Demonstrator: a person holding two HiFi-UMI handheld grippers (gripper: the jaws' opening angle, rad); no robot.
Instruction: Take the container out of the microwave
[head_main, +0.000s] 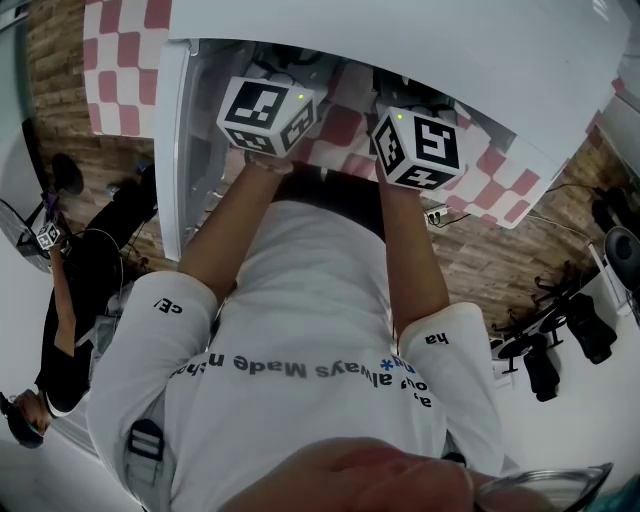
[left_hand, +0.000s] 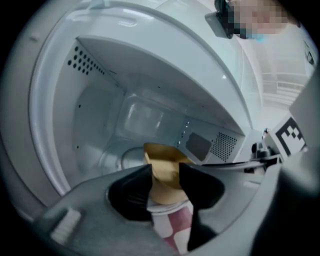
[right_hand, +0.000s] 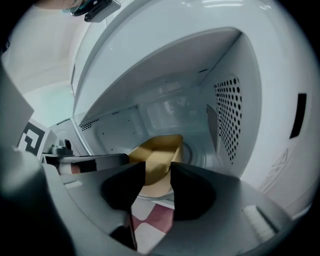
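At the left of the open microwave (head_main: 420, 50), the left hand-held gripper (left_hand: 165, 172) points slightly down into the white cavity. Its jaws stand apart and pinch nothing. Through their gap its view shows the brown paper container (left_hand: 164, 156), which sits inside on the glass turntable (left_hand: 117, 161). The jaws flank the container in the picture, but no contact shows. That spread probably suits the container's width, leaving room to slide onto a side wall. Below the jaws lies the red-and-white checked cloth (left_hand: 176, 226) that covers the bench (head_main: 118, 70), so this gripper is judged to be only at the threshold. Further right, the right hand-held gripper (right_hand: 158, 172) mirrors it. It is released and empty, and aims at the same container from beside the perforated right wall (right_hand: 231, 115). Two grippers side by side suggest a two-sided lift that would keep the open box level. The container is not yet out.
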